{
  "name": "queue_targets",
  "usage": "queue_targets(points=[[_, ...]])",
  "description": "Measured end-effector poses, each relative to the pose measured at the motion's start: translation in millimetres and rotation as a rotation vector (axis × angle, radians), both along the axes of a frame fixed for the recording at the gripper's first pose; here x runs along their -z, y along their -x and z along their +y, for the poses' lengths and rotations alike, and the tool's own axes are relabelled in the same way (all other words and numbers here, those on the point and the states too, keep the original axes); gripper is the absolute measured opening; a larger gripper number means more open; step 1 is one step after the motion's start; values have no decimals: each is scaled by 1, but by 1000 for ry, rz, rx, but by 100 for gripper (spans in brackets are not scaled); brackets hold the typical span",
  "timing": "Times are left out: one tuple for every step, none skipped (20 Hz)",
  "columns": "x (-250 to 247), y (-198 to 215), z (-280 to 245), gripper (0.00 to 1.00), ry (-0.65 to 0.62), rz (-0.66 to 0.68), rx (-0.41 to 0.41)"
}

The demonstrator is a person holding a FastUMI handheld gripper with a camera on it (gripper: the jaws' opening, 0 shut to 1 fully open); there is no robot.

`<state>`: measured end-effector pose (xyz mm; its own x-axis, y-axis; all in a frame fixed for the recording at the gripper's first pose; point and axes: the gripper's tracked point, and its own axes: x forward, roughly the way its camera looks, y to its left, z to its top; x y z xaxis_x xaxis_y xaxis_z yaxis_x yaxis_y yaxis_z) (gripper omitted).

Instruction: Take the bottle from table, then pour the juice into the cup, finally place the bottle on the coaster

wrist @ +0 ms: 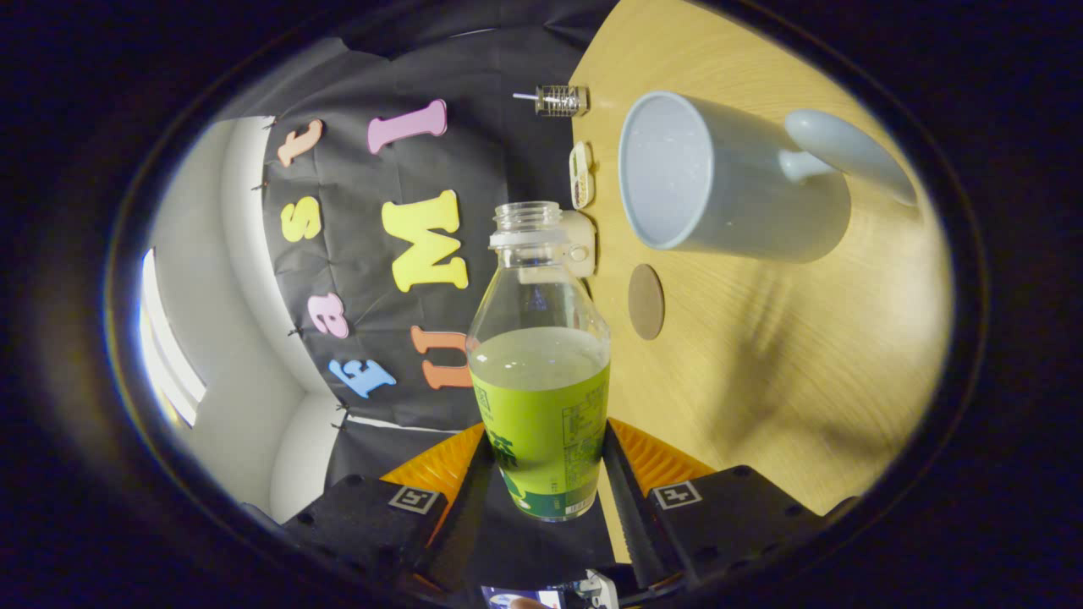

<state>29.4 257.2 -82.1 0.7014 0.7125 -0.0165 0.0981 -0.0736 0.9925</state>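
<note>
**A:** Wooden table [787,355], light grain, and in the gripper view it sits tipped on its side because the whole camera is rolled over. Its far edge runs along the black cloth wall, with a wide bare stretch of wood between the fingers and the cup [728,182].

**B:** What's the gripper [541,469] doing?

**A:** Clamped on the bottle [539,372], both fingers pressing its labelled lower body, one each side. Bottle's lifted clear of the table, cap off, neck pointing away from the fingers.

**B:** Count?

**A:** One bottle, one cup, one coaster [645,302]. Plus a few small bits along the table's far edge (too small to tell what they are).

**B:** Materials?

**A:** Bottle is clear plastic with a green wrap label, roughly half full of cloudy pale juice. Cup is a smooth grey-blue mug with a handle, mouth facing the camera. Coaster is a flat brown disc, just beyond the bottle's shoulder, between bottle and cup, touching neither.
</note>
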Motion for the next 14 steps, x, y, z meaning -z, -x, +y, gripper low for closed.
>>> queue_targets(points=[[-1,1,1,76,-10,2,2],[-3,1,1,77,-17,3,1],[-4,1,-1,77,-25,6,4],[-4,1,-2,77,-32,11,6],[-5,0,-3,77,-35,15,6],[-4,0,-1,77,-37,18,5],[-5,-1,-1,77,-45,24,8],[-5,0,-3,77,-53,32,11],[-5,-1,-3,77,-62,39,17],[-6,-1,-4,77,-69,42,20],[-7,-1,-4,77,-75,42,20],[-9,-1,-4,77,-86,44,21],[-8,-1,-5,77,-101,50,24],[-10,-1,-5,77,-110,56,24]])
